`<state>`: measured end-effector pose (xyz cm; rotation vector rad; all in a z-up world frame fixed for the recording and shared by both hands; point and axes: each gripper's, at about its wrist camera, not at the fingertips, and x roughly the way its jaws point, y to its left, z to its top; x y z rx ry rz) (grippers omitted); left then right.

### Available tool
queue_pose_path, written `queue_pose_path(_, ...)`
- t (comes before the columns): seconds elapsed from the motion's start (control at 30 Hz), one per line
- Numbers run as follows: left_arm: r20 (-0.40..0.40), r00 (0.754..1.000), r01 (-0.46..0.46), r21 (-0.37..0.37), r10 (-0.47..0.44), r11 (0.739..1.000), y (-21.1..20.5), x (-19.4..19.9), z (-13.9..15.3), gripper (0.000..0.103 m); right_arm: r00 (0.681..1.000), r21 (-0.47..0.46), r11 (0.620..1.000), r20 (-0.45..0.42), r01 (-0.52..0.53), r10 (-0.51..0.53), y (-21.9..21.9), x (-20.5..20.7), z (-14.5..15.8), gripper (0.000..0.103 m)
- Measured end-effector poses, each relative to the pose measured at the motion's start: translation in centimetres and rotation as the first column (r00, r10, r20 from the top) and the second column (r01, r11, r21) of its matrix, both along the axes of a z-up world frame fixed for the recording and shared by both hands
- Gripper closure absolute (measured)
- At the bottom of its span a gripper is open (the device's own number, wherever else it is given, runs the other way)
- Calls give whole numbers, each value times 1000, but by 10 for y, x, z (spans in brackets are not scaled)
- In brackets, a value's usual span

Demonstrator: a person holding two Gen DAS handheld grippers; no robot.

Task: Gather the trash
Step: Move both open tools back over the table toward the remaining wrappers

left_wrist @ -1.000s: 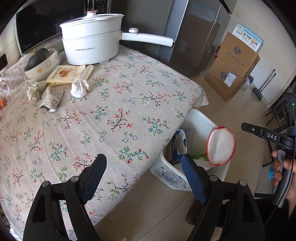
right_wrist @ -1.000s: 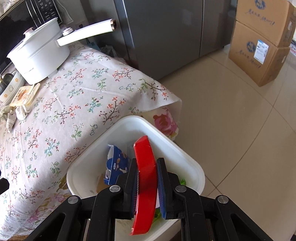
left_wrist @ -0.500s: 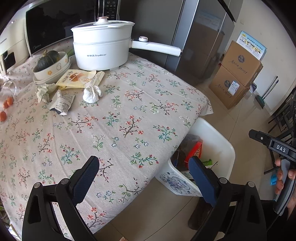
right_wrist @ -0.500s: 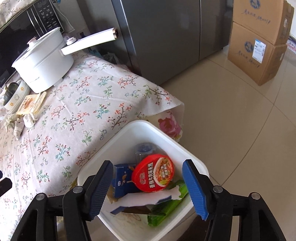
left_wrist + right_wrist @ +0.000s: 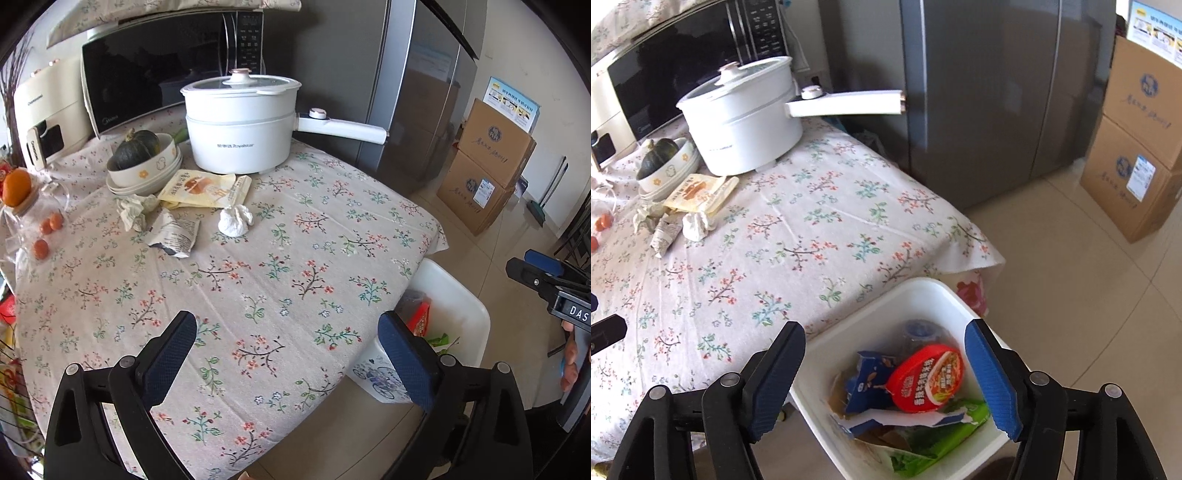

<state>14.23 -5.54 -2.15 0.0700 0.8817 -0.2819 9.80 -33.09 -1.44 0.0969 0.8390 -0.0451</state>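
Floral table (image 5: 280, 258); right tongs (image 5: 886, 373) spread above bin (image 5: 923, 291).

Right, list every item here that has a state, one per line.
Left tool: open, empty.
Right tool: open, empty.
White bin: on floor, holding trash.
Red lid: inside the bin.
Electric pot: lid on.
White paper ball: crumpled, on table.
Yellow packet: lying flat.

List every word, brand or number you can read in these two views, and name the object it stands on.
"Royalstar": front of the white electric pot, after characters too small to read.
"DAS": right hand-held gripper, in the left wrist view.
Too small or blurred: the yellow snack packet, crumpled wrapper, red lid in the bin, cardboard boxes, microwave badge.
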Motion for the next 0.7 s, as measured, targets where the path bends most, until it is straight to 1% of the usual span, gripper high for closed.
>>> queue_pose_path(0.13, 19, 999, -30, 7, 30, 1000, 21, -2, 5, 3, 999, 5, 999, 30, -37, 37, 19, 5, 11, 22)
queue_pose_path(0.2, 32, 998, -51, 10, 50, 999, 32, -2, 9, 3, 998, 12, 999, 35, -50, 50, 27, 10, 17, 22)
queue_pose_path(0.33, 46, 994, -102, 9, 101, 995, 54, 3, 12, 3, 995, 6, 997, 74, -74, 73, 41, 21, 31, 20)
queue_pose_path(0.43, 56, 989, -140, 15, 139, 990, 68, 7, 13, 3, 990, 19, 994, 99, -104, 101, 54, 32, 39, 18)
queue_pose_path(0.57, 67, 978, -199, 27, 197, 980, 86, 15, 7, 3, 980, 12, 986, 116, -165, 163, 75, 46, 41, 18)
queue_pose_path(0.7, 55, 970, -238, 60, 235, 969, 103, 33, -2, 3, 966, 10, 973, 129, -229, 225, 91, 56, 35, 17)
